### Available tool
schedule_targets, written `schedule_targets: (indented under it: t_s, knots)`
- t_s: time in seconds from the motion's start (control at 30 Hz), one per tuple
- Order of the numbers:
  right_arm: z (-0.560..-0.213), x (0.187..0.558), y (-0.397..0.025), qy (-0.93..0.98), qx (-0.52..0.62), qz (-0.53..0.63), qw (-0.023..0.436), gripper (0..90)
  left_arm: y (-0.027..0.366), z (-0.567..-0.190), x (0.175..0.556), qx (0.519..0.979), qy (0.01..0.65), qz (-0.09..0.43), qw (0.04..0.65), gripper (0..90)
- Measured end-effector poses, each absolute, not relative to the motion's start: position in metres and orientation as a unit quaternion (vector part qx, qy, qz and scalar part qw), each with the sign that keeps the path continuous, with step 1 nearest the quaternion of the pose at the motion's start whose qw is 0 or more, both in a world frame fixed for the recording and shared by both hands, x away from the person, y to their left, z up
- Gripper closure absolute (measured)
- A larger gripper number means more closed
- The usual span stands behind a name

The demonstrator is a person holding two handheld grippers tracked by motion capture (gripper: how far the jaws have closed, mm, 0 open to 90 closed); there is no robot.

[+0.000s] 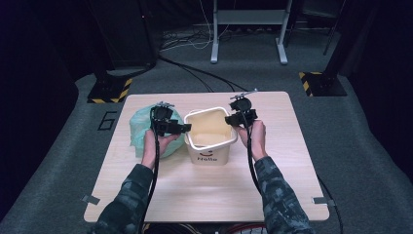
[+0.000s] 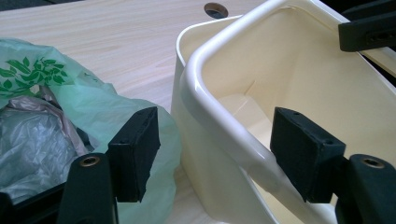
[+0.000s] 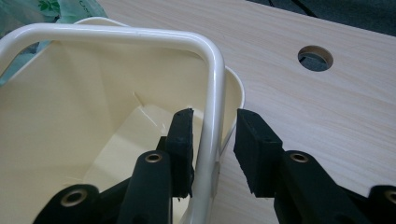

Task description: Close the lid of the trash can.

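Note:
A cream plastic bin (image 1: 209, 155) with a rounded rim stands upright at the middle of the wooden table (image 1: 209, 192). A pale green plastic bag (image 1: 141, 127) with a leaf print lies against its left side. My left gripper (image 1: 186, 128) is open astride the bin's left rim (image 2: 205, 100), one pad outside by the bag (image 2: 93, 100) and one pad inside. My right gripper (image 1: 230, 119) is open astride the right rim (image 3: 212, 70). Its inner pad (image 3: 182, 140) touches the rim; the outer pad stands apart. The bin (image 3: 84, 107) looks empty inside.
The table has a round cable hole (image 3: 315, 58) beyond the bin. Grey carpet, cables and a white stand (image 1: 248, 29) lie behind the table. Bare tabletop stretches in front of the bin and to its right.

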State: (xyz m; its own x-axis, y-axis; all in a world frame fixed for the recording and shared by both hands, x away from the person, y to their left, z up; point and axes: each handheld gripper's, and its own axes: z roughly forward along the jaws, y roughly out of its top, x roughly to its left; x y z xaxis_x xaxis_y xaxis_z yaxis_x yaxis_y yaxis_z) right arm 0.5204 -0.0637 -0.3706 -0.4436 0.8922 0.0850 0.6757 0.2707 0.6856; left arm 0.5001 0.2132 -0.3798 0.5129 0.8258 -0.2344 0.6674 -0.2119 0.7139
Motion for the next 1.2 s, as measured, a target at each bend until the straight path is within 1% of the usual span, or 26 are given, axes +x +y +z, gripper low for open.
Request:
schedule_targets:
  t_s: [0.1,0.17,0.27,0.57,0.7,0.83,0.87,1.13,1.2]
  knots:
    - [-0.372,0.521,-0.064,0.782,0.5,0.334,0.161,70.0,0.211,-0.38,0.505,0.771,0.484,0.095,0.403,47.1]
    - [-0.372,0.521,-0.064,0.782,0.501,0.334,0.159,70.5,0.21,-0.38,0.506,0.771,0.484,0.097,0.403,48.2]
    - [-0.373,0.52,-0.065,0.781,0.502,0.337,0.157,71.8,0.207,-0.381,0.511,0.773,0.483,0.095,0.4,54.2]
    - [-0.374,0.515,-0.065,0.778,0.503,0.341,0.158,73.7,0.204,-0.377,0.524,0.78,0.48,0.104,0.387,64.1]
    - [-0.374,0.514,-0.066,0.776,0.504,0.345,0.156,73.9,0.204,-0.379,0.532,0.78,0.484,0.094,0.385,64.1]
    - [-0.374,0.513,-0.067,0.774,0.507,0.347,0.154,74.6,0.2,-0.379,0.538,0.783,0.485,0.099,0.378,64.3]
    - [-0.375,0.512,-0.068,0.773,0.507,0.347,0.155,74.2,0.198,-0.377,0.54,0.786,0.48,0.107,0.374,64.4]
    - [-0.375,0.51,-0.069,0.77,0.514,0.347,0.154,72.0,0.195,-0.377,0.552,0.787,0.483,0.1,0.37,62.4]
    - [-0.375,0.509,-0.07,0.771,0.514,0.345,0.151,70.1,0.194,-0.377,0.557,0.786,0.486,0.102,0.368,62.0]
